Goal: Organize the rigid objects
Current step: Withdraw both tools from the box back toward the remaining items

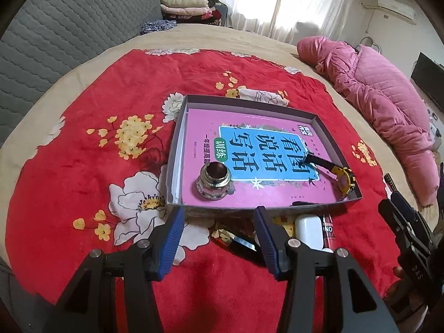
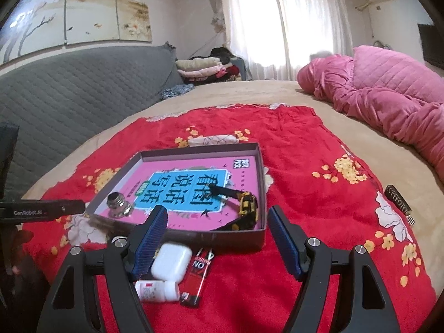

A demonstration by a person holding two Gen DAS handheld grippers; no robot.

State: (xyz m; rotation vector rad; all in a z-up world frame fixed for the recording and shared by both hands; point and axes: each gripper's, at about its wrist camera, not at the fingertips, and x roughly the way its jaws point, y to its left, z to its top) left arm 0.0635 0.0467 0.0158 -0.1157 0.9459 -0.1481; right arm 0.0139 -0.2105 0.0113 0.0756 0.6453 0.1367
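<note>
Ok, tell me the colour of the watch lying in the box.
Yellow and black watch, clearest in the right wrist view.

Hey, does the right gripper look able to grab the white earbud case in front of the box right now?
Probably yes. The right gripper is open and empty, and the white earbud case lies uncovered just below its left finger. The small white bottle and red lighter touch it, so they may get nudged.

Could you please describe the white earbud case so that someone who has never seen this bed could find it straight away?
On the red floral blanket lies a shallow cardboard box holding a pink book. Just outside the box's near wall sits the earbud case, between a small white bottle and a red lighter. It alone is plain glossy white, rounded and unlabelled.
</note>
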